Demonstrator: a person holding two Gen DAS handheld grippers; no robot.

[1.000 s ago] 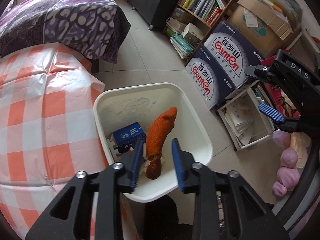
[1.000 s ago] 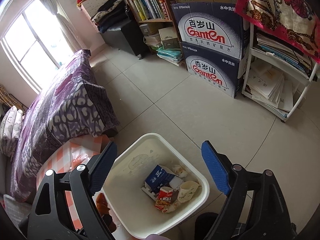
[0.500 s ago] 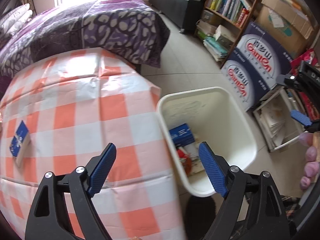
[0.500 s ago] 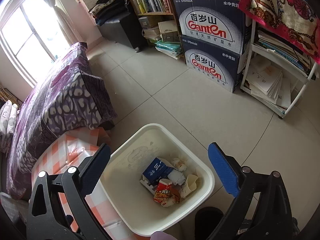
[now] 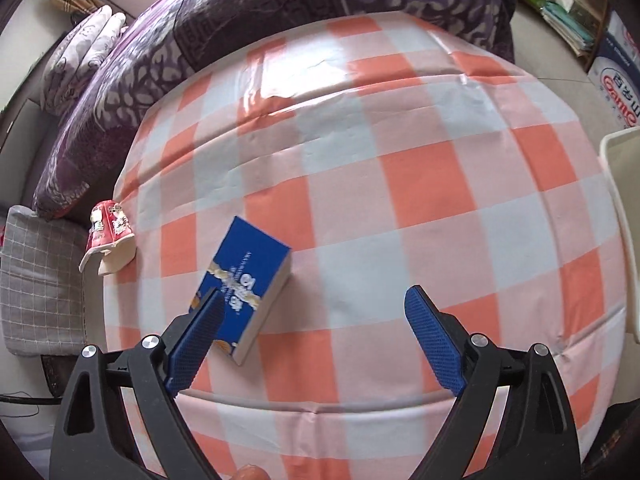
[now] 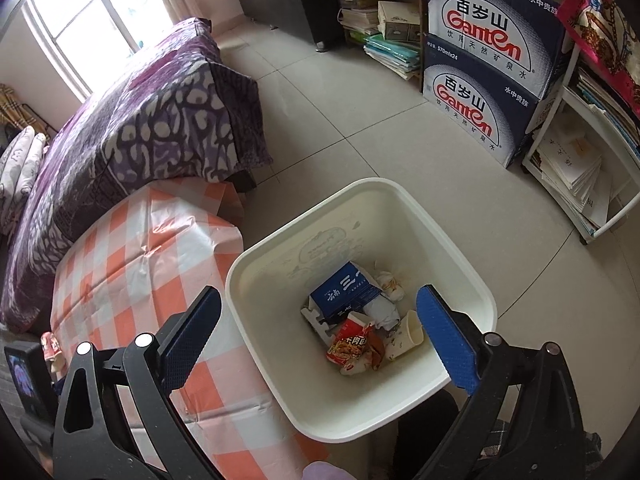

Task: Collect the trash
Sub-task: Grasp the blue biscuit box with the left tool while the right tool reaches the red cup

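Checked tablecloth [image 5: 400, 184] below us: our left gripper [image 5: 316, 312], just opened wide, empty; blue box [image 5: 244, 292] beside it; right gripper [image 6: 320, 320] wide over bin [image 6: 276, 360].

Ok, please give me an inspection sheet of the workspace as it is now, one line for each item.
Surface: checked tablecloth, orange and white, creased.
Job's things: blue box lies flat on the cloth; red cup lies tipped at the cloth's left edge; white bin stands beside the table and holds a blue carton, a red wrapper and a paper cup.
Clutter: nothing seen.
Grippers: left gripper open over the cloth, its jaws just opened, nothing between them; right gripper open above the bin, empty.
Cables: dark cable at lower left.
Surroundings: purple bedspread, Ganten boxes, bookshelf.
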